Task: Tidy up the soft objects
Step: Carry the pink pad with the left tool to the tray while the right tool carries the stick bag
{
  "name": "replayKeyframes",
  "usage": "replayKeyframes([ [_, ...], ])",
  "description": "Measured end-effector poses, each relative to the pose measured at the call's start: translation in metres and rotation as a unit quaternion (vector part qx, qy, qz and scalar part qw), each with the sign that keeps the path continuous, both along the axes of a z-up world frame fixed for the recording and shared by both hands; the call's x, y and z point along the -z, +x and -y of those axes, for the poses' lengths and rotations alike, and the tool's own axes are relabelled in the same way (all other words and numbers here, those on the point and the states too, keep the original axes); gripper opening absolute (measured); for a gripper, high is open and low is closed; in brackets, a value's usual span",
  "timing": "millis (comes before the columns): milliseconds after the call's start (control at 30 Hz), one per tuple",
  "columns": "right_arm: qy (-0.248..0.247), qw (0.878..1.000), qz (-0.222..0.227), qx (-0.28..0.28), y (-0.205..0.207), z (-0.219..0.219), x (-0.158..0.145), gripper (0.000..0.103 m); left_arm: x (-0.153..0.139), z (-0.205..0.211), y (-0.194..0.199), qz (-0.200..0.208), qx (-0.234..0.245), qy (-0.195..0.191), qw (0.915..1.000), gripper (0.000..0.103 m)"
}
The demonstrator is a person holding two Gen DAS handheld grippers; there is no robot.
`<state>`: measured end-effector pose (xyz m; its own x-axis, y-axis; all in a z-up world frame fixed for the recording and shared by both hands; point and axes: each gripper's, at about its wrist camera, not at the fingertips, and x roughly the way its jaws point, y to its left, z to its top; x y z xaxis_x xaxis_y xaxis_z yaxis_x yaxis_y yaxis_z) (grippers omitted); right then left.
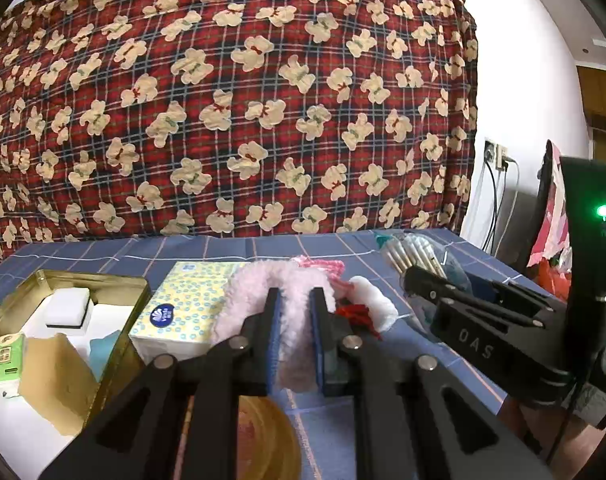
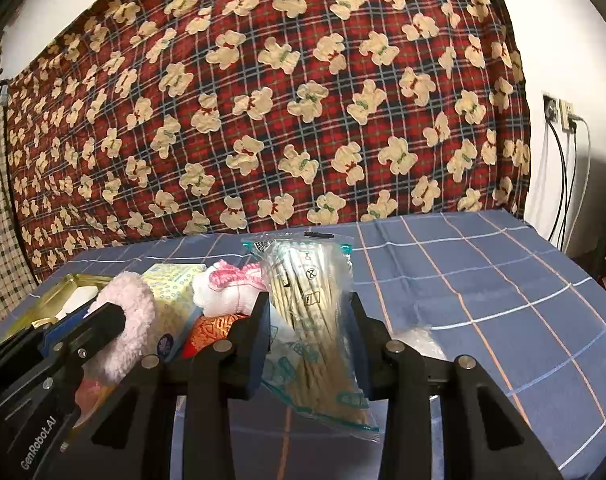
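Fingers first: our left gripper [image 1: 295, 336] is pinched on the pink fluffy piece [image 1: 263, 300], blue pads pressing it from both sides; our right gripper [image 2: 309, 344] is clamped around the clear bag of cotton swabs [image 2: 307, 312], which stands upright between the fingers

Largest to smallest:
- red plaid blanket with bear print [image 1: 223, 100] hangs as the backdrop behind everything
- blue checked tablecloth [image 2: 483, 288] covers the table; right half is mostly bare cloth
- gold tin [image 1: 7, 312] sits at the left, lid off, holding a white sponge block [image 1: 67, 306], a small green tissue pack [image 1: 7, 356] and a brown piece we can't identify
- yellow tissue pack [image 1: 183, 304] lies just right of the tin, touching the pink fluffy piece
- white and pink knitted item [image 2: 231, 292] sits between the tissue pack and the swab bag
- red tassel bit [image 1: 357, 316] beside the left gripper's right finger
- orange patterned pouch [image 2: 211, 330] partly hidden under the knitted item
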<state>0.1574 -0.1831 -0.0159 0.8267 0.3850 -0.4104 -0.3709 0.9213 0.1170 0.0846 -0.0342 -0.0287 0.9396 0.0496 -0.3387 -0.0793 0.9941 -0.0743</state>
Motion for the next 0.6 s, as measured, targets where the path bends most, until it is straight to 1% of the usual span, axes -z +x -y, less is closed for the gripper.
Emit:
replayKeyframes([
  [200,-0.002,1.000,0.012,-0.004,-0.004,-0.007,-0.001,0.039,0.000,-0.007,-0.001,0.001,-0.007,-0.008,0.9999,0.012],
  [400,-0.002,1.000,0.007,-0.009,-0.002,-0.013,0.000,0.039,0.002,-0.018,0.000,-0.007,-0.016,-0.020,0.9996,0.012],
  [600,-0.005,1.000,0.002,-0.012,0.000,-0.022,0.001,0.039,0.002,-0.024,-0.002,-0.005,-0.022,-0.027,0.9994,0.012],
])
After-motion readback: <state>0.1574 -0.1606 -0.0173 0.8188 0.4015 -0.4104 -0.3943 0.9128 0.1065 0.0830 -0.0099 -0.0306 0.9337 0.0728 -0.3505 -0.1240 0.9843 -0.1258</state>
